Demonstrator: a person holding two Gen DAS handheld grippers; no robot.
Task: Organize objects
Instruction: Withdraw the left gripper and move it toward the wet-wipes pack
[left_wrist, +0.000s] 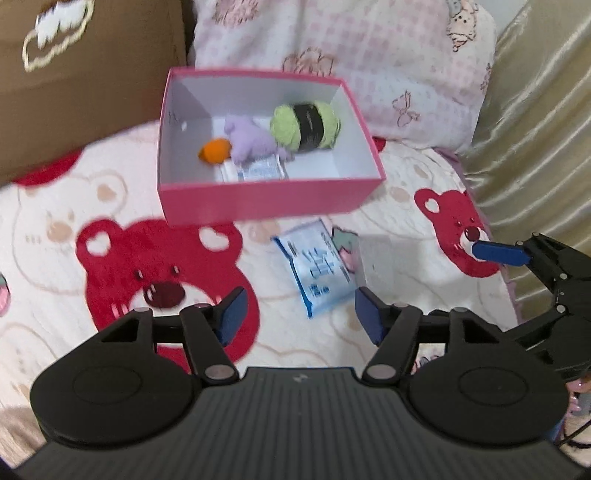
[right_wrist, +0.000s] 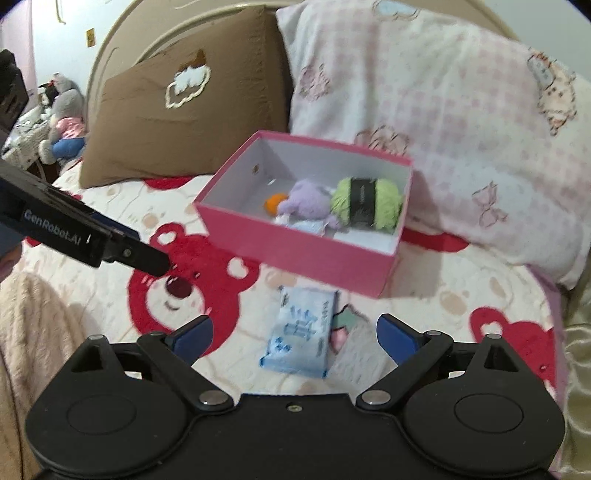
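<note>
4 things already sit in the open pink cardboard box (right_wrist: 295, 254) on the bed, 1 light-blue plastic packet (right_wrist: 299, 338) still lies just outside, both hand-held grippers, left (left_wrist: 299, 314) and right (right_wrist: 295, 336), spread and empty.

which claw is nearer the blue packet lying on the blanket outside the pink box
Right, by a little. The right claw is open with the blue packet lying between its fingers. The left claw is open too, with the packet just ahead, toward its right finger.
</note>
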